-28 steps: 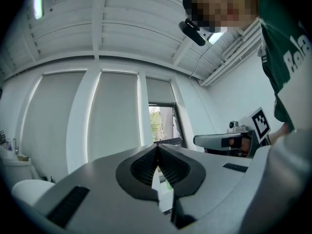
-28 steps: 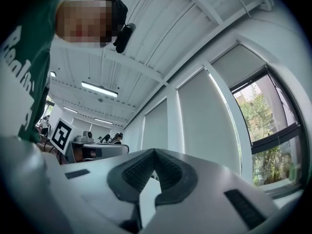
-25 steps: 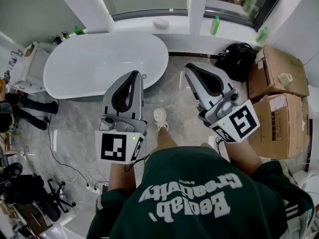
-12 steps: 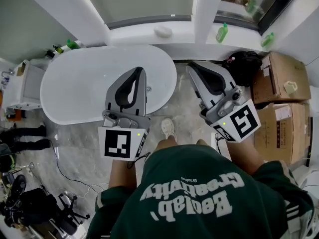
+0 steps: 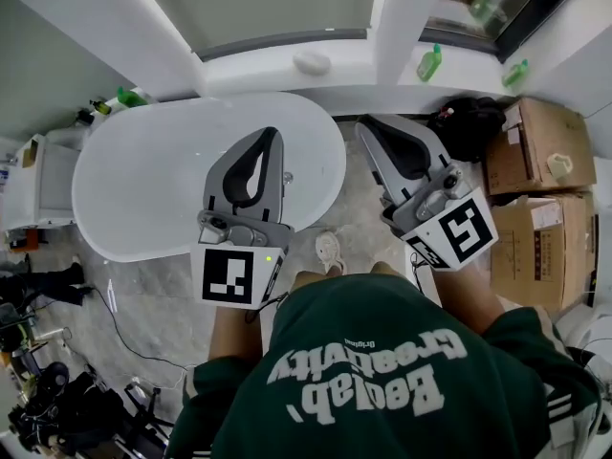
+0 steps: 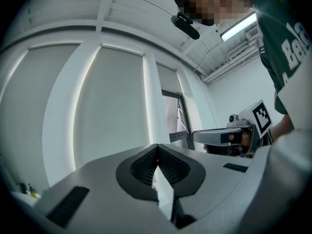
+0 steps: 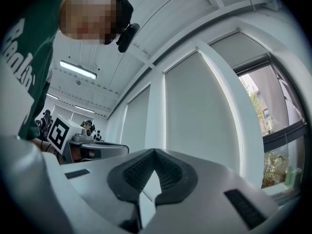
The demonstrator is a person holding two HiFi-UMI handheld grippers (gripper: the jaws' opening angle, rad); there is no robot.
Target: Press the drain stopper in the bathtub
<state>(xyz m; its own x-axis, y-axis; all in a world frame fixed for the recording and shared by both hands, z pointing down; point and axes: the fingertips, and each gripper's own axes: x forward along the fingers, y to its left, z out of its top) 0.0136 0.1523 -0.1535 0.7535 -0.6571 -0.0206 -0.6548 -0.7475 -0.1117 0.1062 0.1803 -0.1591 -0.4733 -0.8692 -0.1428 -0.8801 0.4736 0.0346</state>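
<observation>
The white oval bathtub (image 5: 163, 180) lies at the left of the head view, below the window wall. I cannot make out a drain stopper in it. My left gripper (image 5: 268, 134) is shut and empty, held over the tub's right end, with a small metal fitting (image 5: 287, 175) on the rim beside it. My right gripper (image 5: 366, 127) is shut and empty too, over the floor just right of the tub. Both gripper views point up at the blinds; the left gripper (image 6: 156, 147) and right gripper (image 7: 155, 152) show pads pressed together with nothing between.
Cardboard boxes (image 5: 537, 151) and a black bag (image 5: 470, 115) sit at the right. Green bottles (image 5: 430, 62) and a white soap (image 5: 313, 61) stand on the window ledge. A white cabinet (image 5: 38, 185) is left of the tub; cables (image 5: 115, 314) trail on the floor.
The view has moved towards the tub: it now lies further right and under the left gripper. Both grippers stay shut and side by side.
</observation>
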